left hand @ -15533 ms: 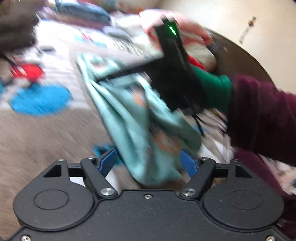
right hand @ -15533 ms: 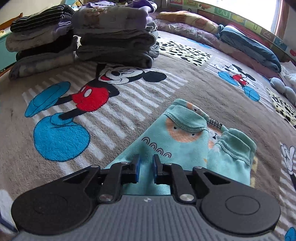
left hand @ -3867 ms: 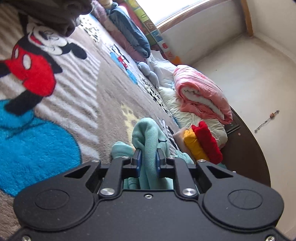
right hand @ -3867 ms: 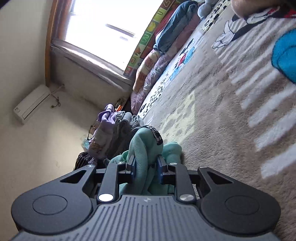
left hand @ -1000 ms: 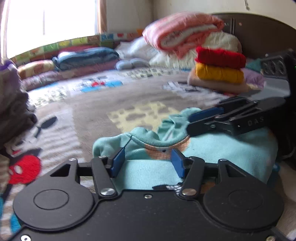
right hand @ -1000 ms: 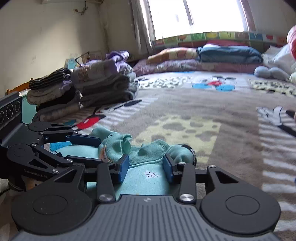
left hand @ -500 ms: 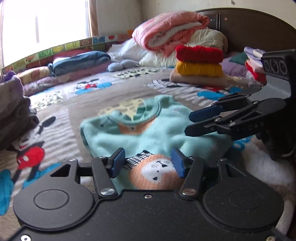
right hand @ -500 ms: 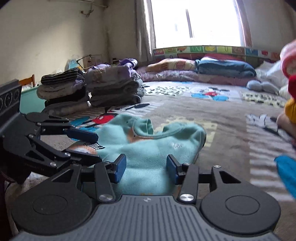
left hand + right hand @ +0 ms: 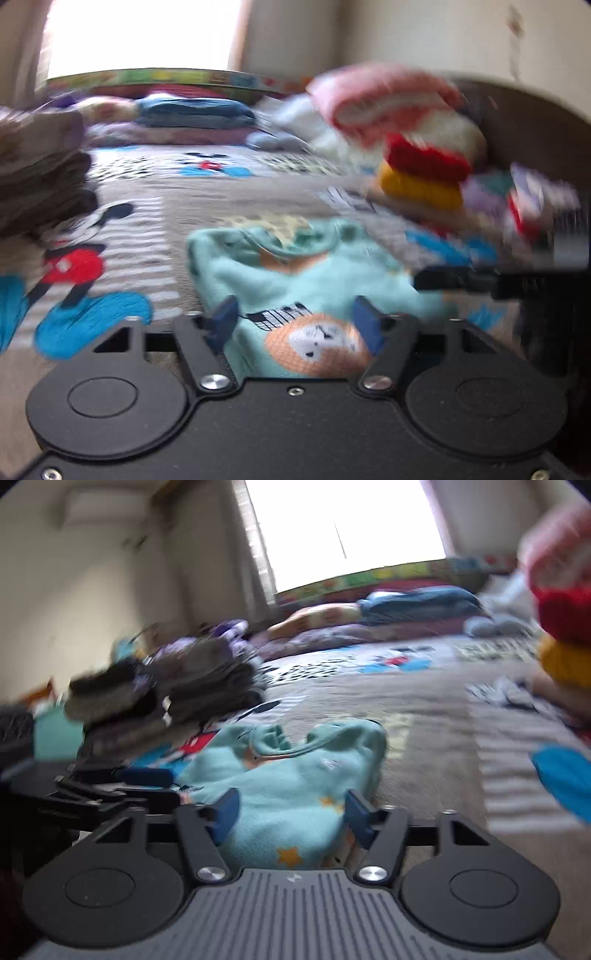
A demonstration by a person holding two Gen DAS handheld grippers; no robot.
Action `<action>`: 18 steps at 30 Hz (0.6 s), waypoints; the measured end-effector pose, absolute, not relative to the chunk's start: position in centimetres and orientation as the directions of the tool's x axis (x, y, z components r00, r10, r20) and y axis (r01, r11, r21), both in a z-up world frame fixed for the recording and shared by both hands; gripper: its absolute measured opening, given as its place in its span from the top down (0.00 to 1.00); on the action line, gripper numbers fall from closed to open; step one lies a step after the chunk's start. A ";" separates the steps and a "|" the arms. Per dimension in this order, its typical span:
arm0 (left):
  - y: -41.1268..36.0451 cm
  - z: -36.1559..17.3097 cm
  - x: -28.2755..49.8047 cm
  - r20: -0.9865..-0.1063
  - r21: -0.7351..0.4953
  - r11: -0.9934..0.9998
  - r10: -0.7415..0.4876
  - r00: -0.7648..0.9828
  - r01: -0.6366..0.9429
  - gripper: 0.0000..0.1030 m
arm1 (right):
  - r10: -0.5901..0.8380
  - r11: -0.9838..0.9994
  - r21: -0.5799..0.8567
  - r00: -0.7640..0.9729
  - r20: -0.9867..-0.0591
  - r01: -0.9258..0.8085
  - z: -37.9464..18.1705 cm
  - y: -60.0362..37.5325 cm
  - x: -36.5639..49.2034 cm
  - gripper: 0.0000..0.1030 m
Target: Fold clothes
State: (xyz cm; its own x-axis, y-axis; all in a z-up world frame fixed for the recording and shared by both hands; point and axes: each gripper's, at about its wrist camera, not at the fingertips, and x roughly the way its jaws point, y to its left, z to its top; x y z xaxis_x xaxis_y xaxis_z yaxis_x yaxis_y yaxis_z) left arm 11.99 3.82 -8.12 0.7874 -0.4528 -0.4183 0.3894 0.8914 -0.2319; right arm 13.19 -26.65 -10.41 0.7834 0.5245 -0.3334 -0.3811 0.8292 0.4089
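Mint-green fleece is lying spread on the bed in front of me: the little top (image 9: 295, 273), neckline away from me, animal print toward me. It is resting flat on the grey cartoon blanket (image 9: 221, 192), near the middle of the bed and toward the edge where I am working.

My left claw (image 9: 295, 325) is hanging over the near hem of the top with its jaws standing wide; they have just been opening, and the blue pads (image 9: 223, 321) are not pressing on the cloth, though the print is showing between them. My right claw (image 9: 290, 814) is doing the same on its side: jaws apart, just opened, the fleece lying loose between the pads and nothing gripped. Each claw is showing in the other's view, dark and blurred, just beside the top.

Both pictures are smeared, so fine detail is hard to tell.

Toward the left side of the bed a stack of folded grey and dark clothes (image 9: 166, 690) is sitting. Toward the headboard (image 9: 535, 122) a pile of red and yellow folded things (image 9: 424, 173) is standing under a rolled pink blanket (image 9: 380, 99). Pillows (image 9: 417, 605) are lining the far edge below the bright window (image 9: 347, 528).
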 end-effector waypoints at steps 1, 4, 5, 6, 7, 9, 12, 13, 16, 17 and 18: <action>4.5 -8.2 12.1 -0.424 -0.303 0.891 -0.445 0.789 0.339 0.25 | 0.524 0.810 0.477 0.786 -0.327 -0.342 -10.6 -27.5 13.2 0.29; 6.2 -9.2 12.9 -0.456 -0.498 0.843 -0.455 0.765 0.205 0.22 | 0.540 0.745 0.616 0.773 -0.331 -0.257 -11.7 -28.8 14.1 0.29; 6.7 -9.6 13.2 -0.466 -0.554 0.816 -0.468 0.751 0.165 0.22 | 0.555 0.719 0.653 0.763 -0.331 -0.239 -12.1 -29.0 14.5 0.28; 6.8 -9.8 13.5 -0.471 -0.576 0.804 -0.471 0.746 0.144 0.22 | 0.569 0.698 0.680 0.752 -0.333 -0.226 -12.4 -29.0 15.0 0.28; 6.9 -10.0 13.8 -0.475 -0.589 0.798 -0.472 0.743 0.130 0.22 | 0.582 0.677 0.704 0.741 -0.335 -0.214 -12.8 -28.8 15.4 0.27; 7.1 -10.3 14.5 -0.478 -0.626 0.773 -0.486 0.732 0.105 0.22 | 0.601 0.646 0.741 0.720 -0.347 -0.182 -13.5 -28.5 16.4 0.24; 7.1 -11.2 15.8 -0.486 -0.682 0.728 -0.518 0.704 0.065 0.22 | 0.597 0.656 0.739 0.706 -0.382 -0.155 -14.5 -27.9 18.0 0.26; 7.1 -11.5 16.2 -0.490 -0.693 0.719 -0.521 0.699 0.050 0.22 | 0.596 0.663 0.732 0.701 -0.390 -0.157 -14.5 -27.6 18.5 0.27; 6.7 -11.7 17.1 -0.481 -0.708 0.705 -0.533 0.696 0.051 0.23 | 0.608 0.661 0.732 0.689 -0.395 -0.165 -14.6 -26.9 19.6 0.25; 6.5 -11.7 17.4 -0.481 -0.707 0.705 -0.538 0.692 0.056 0.23 | 0.609 0.662 0.731 0.690 -0.392 -0.168 -14.6 -26.7 19.9 0.25; 6.2 -11.8 17.6 -0.484 -0.704 0.708 -0.537 0.691 0.058 0.23 | 0.609 0.662 0.729 0.691 -0.390 -0.172 -14.7 -26.5 20.1 0.25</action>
State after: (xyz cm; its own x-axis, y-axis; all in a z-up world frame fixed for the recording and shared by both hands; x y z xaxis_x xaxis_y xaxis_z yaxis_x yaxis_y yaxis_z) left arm 17.60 6.24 -11.81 0.6908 -0.5375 -0.4837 0.0577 0.7077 -0.7041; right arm 20.08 -26.50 -14.73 0.6913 0.6086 -0.3896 -0.1723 0.6624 0.7290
